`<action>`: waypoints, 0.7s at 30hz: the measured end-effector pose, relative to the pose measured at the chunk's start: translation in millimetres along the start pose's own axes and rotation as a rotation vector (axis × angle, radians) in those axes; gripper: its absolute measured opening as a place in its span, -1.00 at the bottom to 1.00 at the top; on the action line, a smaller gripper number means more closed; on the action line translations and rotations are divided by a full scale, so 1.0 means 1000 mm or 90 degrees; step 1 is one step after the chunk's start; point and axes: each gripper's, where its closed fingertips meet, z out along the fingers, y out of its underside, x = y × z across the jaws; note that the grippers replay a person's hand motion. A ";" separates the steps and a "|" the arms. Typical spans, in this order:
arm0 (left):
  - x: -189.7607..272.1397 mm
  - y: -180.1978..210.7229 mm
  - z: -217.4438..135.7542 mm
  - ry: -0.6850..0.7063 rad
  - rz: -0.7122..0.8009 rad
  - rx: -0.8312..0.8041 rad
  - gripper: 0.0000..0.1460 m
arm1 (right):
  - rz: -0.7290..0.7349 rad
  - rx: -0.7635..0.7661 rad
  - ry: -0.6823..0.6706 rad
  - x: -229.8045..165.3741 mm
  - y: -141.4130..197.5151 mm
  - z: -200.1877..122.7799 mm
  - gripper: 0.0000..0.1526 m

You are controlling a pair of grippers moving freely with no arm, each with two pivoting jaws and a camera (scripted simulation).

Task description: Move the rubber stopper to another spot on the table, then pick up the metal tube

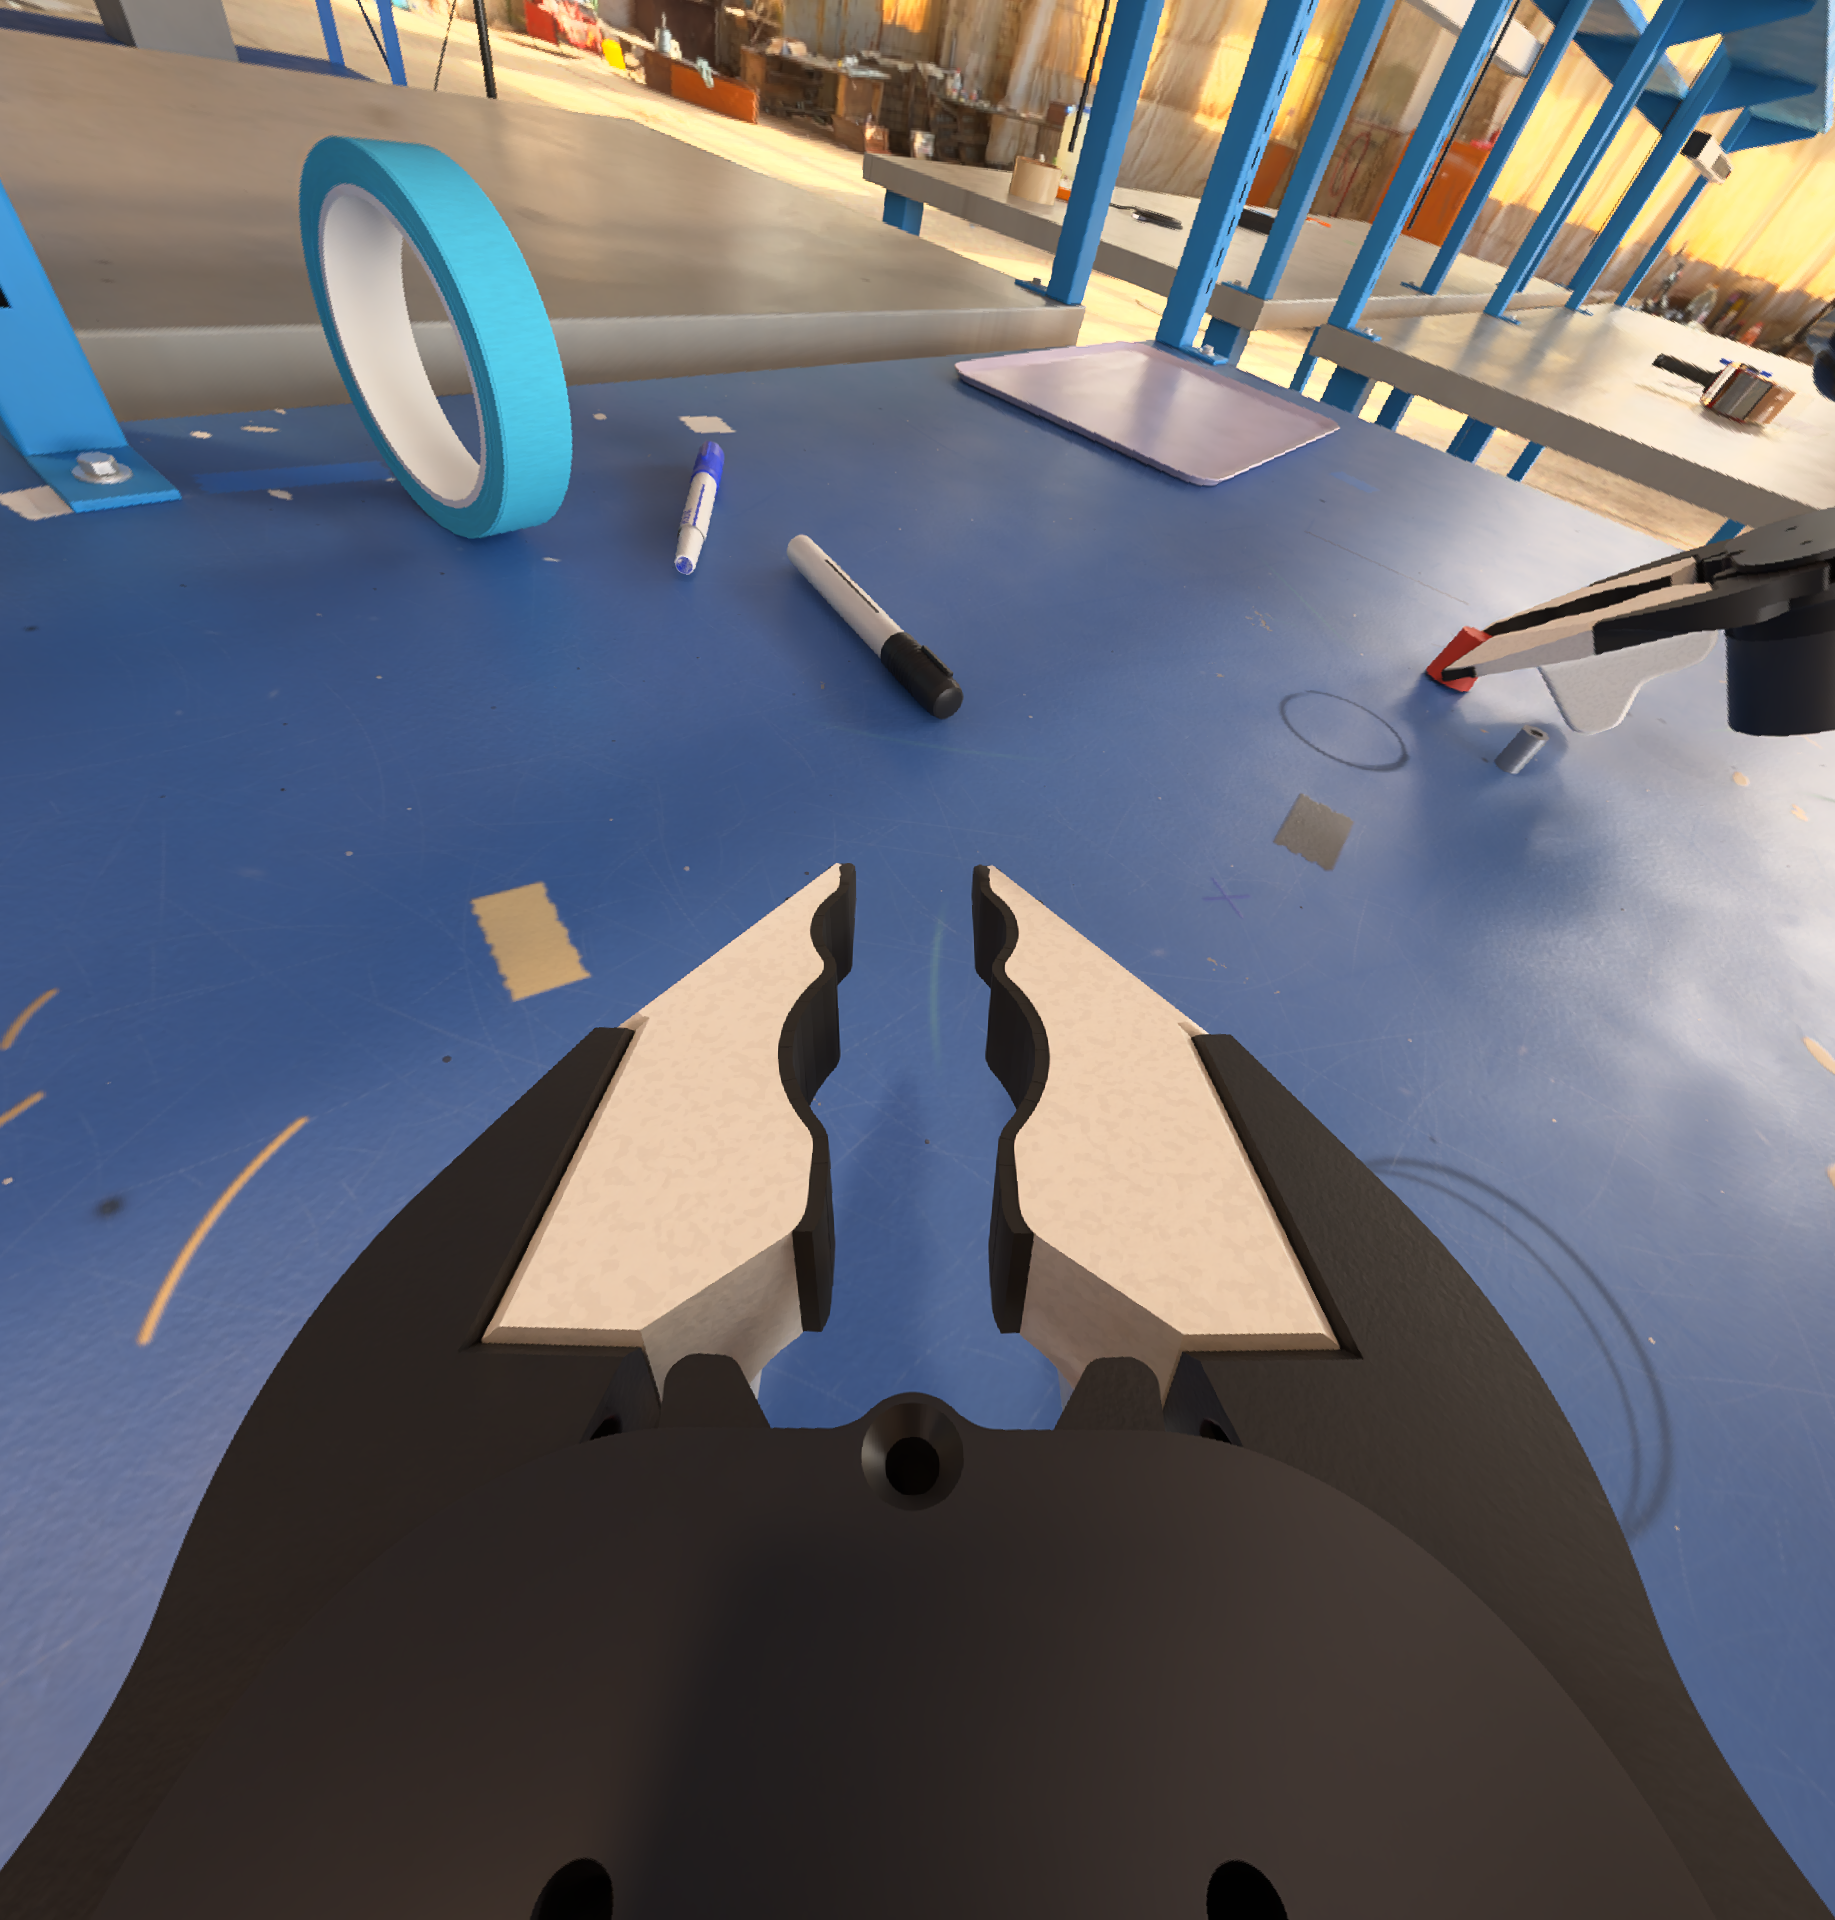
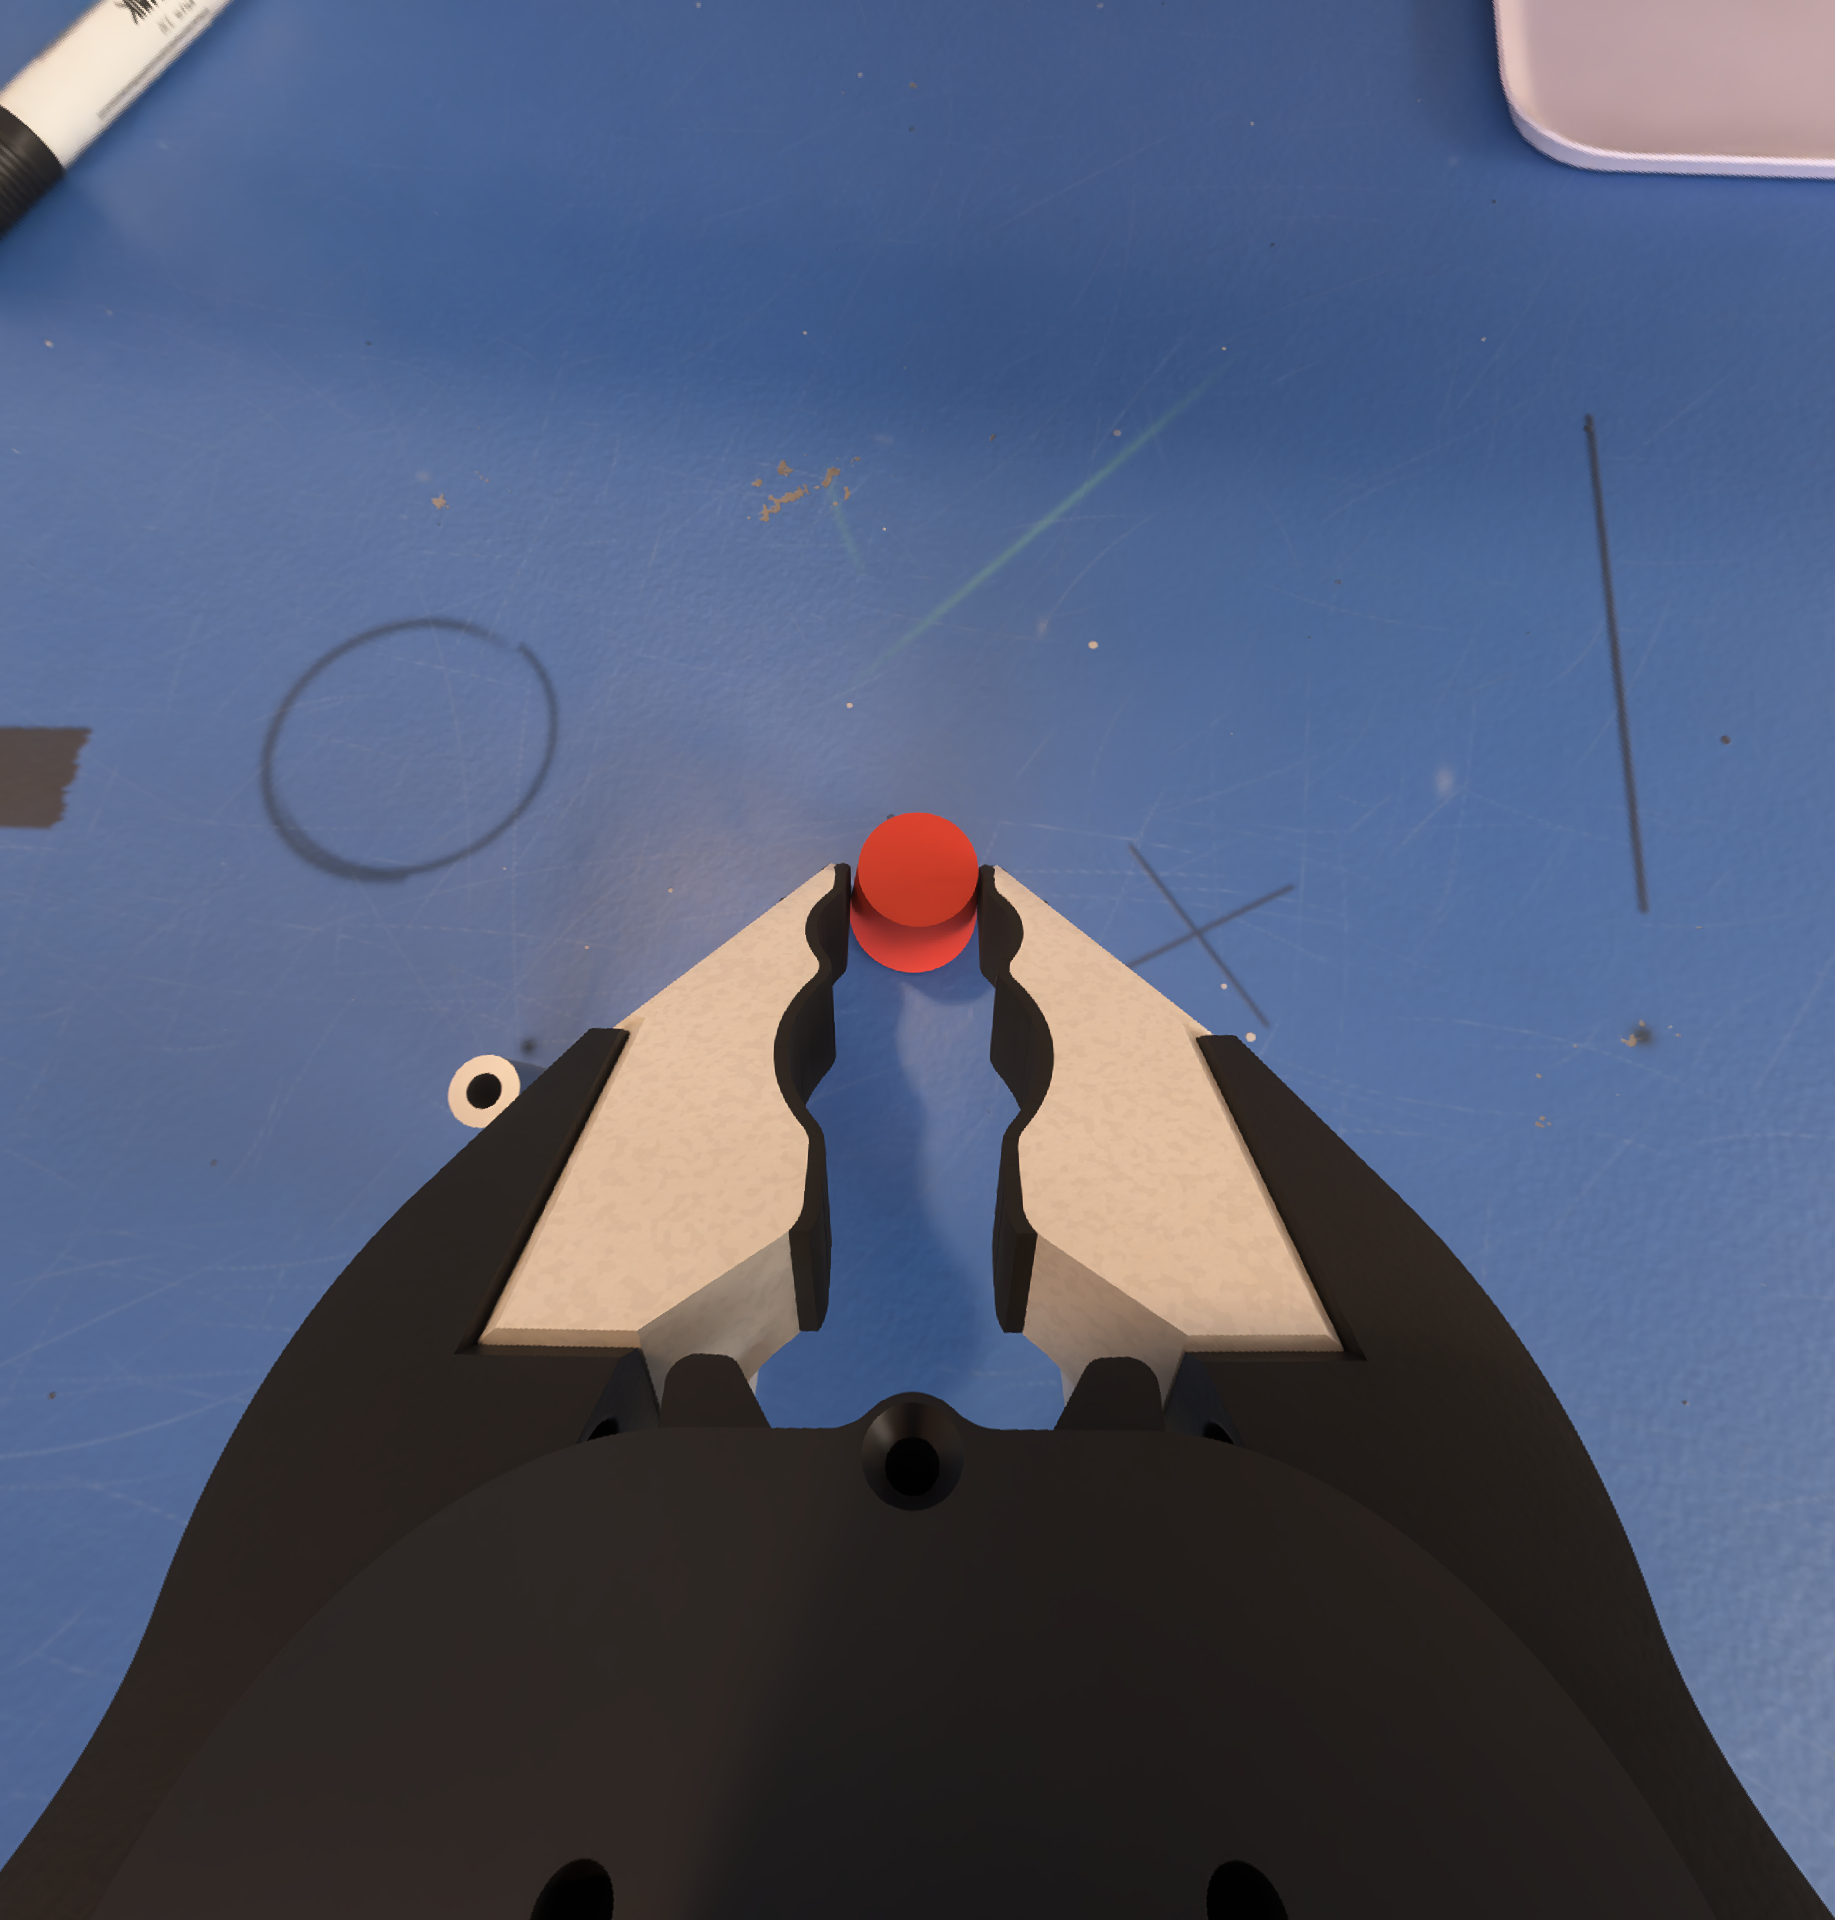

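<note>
so closest to me the left gripper [image 1: 914, 868] is just hanging over the blue table [image 1: 269, 727] with its fingers parted and nothing between them. a bit further out and off to the right, the right gripper [image 2: 914, 868] has its tips pinched on the red rubber stopper [image 2: 915, 891], fingertips [image 2: 842, 894] touching it on both sides. from the left wrist view the stopper [image 1: 1453, 657] looks down at the table surface, can't tell if it's actually resting on it or a hair above. the little metal tube [image 1: 1521, 748] lies on its side just beside that gripper, untouched, next to a circle drawn on the table [image 1: 1342, 730]. past that in the middle there's a black-capped marker [image 1: 871, 623], then a blue marker [image 1: 699, 506]. further back a roll of blue tape [image 1: 435, 332] stands on edge at the left, and a pale tray [image 1: 1152, 410] sits flat near the far edge.
</note>
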 end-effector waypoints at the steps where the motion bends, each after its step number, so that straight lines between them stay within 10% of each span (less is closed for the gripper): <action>1: 0.000 0.000 0.000 0.001 -0.002 0.000 -0.70 | -0.006 -0.003 0.006 0.001 0.000 0.000 -0.68; 12: 0.000 0.000 -0.001 0.001 -0.004 0.003 -0.70 | -0.093 0.061 0.015 -0.010 -0.024 -0.019 -0.68; 21: 0.000 0.000 0.000 -0.002 -0.001 0.001 -0.70 | -0.424 0.076 -0.355 -0.200 -0.022 -0.023 -0.68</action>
